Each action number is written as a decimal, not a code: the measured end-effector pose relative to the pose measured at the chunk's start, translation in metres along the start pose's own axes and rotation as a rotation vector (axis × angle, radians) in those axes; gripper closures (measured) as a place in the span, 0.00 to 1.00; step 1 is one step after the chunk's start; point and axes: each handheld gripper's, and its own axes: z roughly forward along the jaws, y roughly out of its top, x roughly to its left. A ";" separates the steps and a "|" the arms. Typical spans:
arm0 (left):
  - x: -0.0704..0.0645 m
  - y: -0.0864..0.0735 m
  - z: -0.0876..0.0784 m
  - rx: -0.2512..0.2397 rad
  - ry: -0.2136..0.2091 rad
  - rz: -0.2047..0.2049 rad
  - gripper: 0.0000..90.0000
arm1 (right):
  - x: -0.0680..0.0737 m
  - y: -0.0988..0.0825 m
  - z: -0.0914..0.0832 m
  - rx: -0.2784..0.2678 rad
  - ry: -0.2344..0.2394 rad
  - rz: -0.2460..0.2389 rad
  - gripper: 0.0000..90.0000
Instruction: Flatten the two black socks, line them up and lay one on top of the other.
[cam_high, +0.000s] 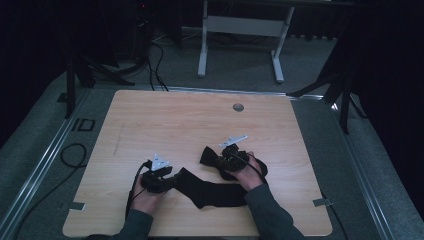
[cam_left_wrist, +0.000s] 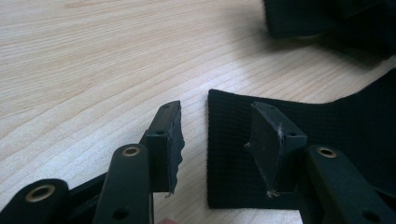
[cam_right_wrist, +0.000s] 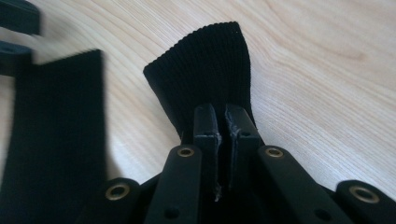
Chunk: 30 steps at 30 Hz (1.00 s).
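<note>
while pinched at one end, black sock (cam_high: 212, 189) draped across light wooden table (cam_high: 175, 120), toward six o'clock.
clamped tight on ribbed cuff by right gripper (cam_right_wrist: 223, 122), at about five o'clock of tabletop in high view (cam_high: 231, 159), with cuff fanning out beyond jaws. left gripper (cam_left_wrist: 215, 140) at seven o'clock (cam_high: 159, 179), released and spread wide, one pad resting over sock's other end, the other over bare wood just beside the edge. nothing squeezed there.
</note>
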 end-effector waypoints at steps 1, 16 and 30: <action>0.000 0.000 0.000 0.000 -0.001 -0.002 0.61 | 0.001 0.000 -0.004 -0.010 0.002 0.001 0.94; 0.000 0.000 0.001 -0.002 -0.006 -0.008 0.60 | -0.001 0.011 -0.047 -0.111 0.018 0.003 0.94; 0.000 0.000 0.001 0.001 -0.008 -0.007 0.60 | 0.008 0.019 -0.070 -0.190 0.045 0.013 0.94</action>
